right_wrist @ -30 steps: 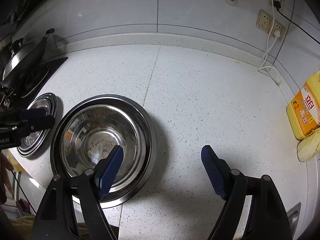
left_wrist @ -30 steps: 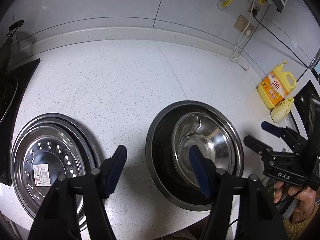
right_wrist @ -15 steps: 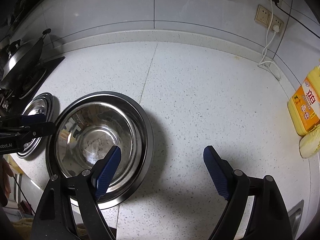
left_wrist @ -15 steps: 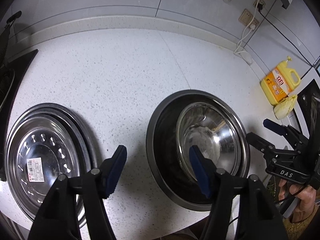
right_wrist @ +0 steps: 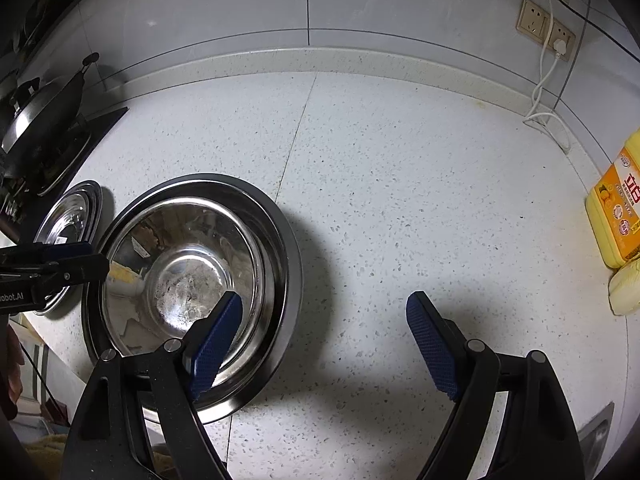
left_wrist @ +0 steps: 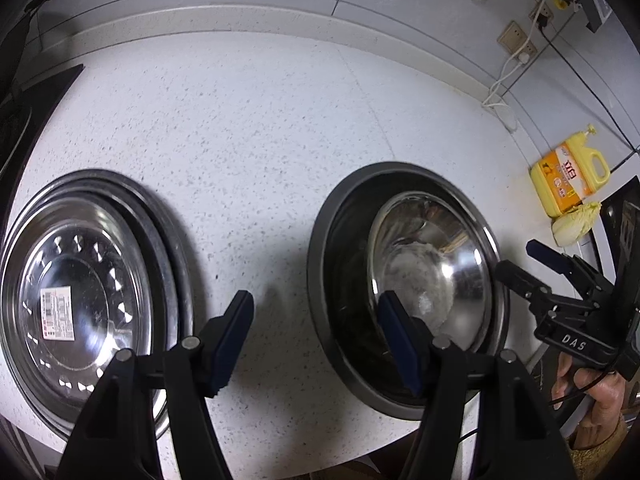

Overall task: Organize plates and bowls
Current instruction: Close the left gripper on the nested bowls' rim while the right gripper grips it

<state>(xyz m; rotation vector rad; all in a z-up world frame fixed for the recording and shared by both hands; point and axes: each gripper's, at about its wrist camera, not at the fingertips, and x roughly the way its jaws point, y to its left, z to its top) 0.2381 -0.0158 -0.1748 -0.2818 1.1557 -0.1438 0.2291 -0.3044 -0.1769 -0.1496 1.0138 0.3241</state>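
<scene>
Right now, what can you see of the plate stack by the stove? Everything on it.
The plate stack looks like shiny stainless steel: a round plate with a ring of stamped dimples nested in at least one larger plate whose dark rim shows behind it. A white barcode sticker sits in its flat centre. It lies flat on the speckled counter, near the front edge, left of the bowls; nothing grips it.

Speckled white countertop (left_wrist: 248,128) carries stacked plates (left_wrist: 80,300), nested bowls (left_wrist: 404,280), detergent jug (left_wrist: 568,176).
</scene>
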